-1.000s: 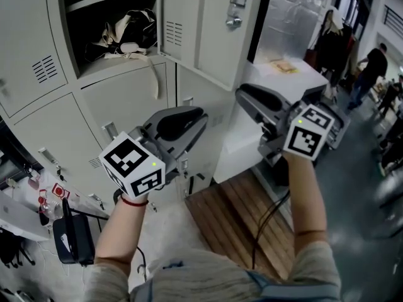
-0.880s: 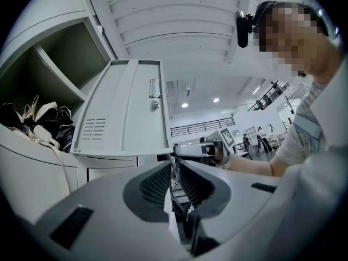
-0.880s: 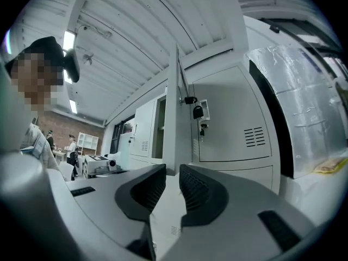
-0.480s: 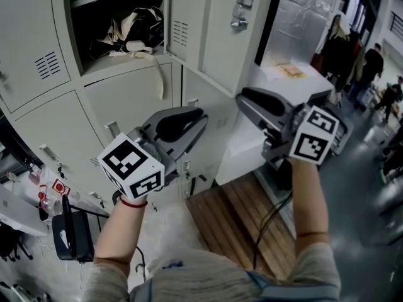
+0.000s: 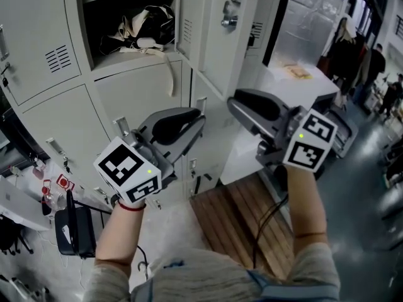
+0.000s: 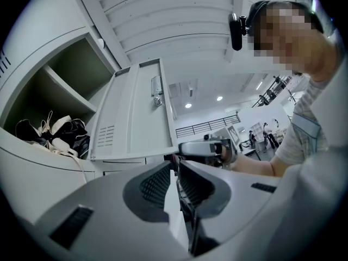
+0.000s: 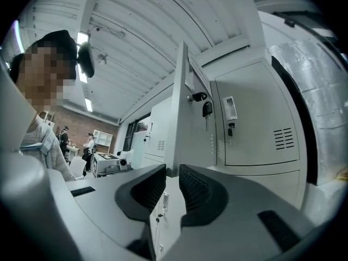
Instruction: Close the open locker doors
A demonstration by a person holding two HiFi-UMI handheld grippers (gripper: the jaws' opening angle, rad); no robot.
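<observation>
Locker door [image 5: 214, 49] hangs open at top centre of head view, beyond left gripper [image 5: 189, 123] and right gripper [image 5: 238, 106]. Left gripper view: we see its jaws a slit apart, empty, door ahead. Right gripper view: jaws slightly apart, empty, door edge-on ahead.

You get even, bright light from ceiling lights [image 6: 187, 105], deep shadow only inside the open locker [image 5: 110, 5], strong fisheye bending and black corners in both gripper views, soft focus nearest each lens, and slight smear at the head view's edges.
</observation>
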